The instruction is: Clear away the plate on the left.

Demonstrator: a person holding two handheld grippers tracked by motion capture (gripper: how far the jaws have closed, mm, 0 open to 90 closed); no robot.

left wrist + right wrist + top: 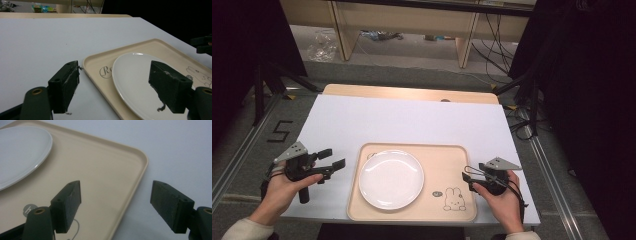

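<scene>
Left gripper point(331, 166) held at the near left, just left of the tray point(442, 160), jaws wide apart and empty, one over the white board point(37, 42), the other over the plate point(135, 75). Right gripper point(468, 176) at the near right, jaws likewise spread with nothing between, straddling the tray's right rim point(140, 170). Plate lying flat on the tray's left half, a rabbit drawing point(454, 199) at the near right corner. Beyond, bare board, then floor with cables point(497, 35)
</scene>
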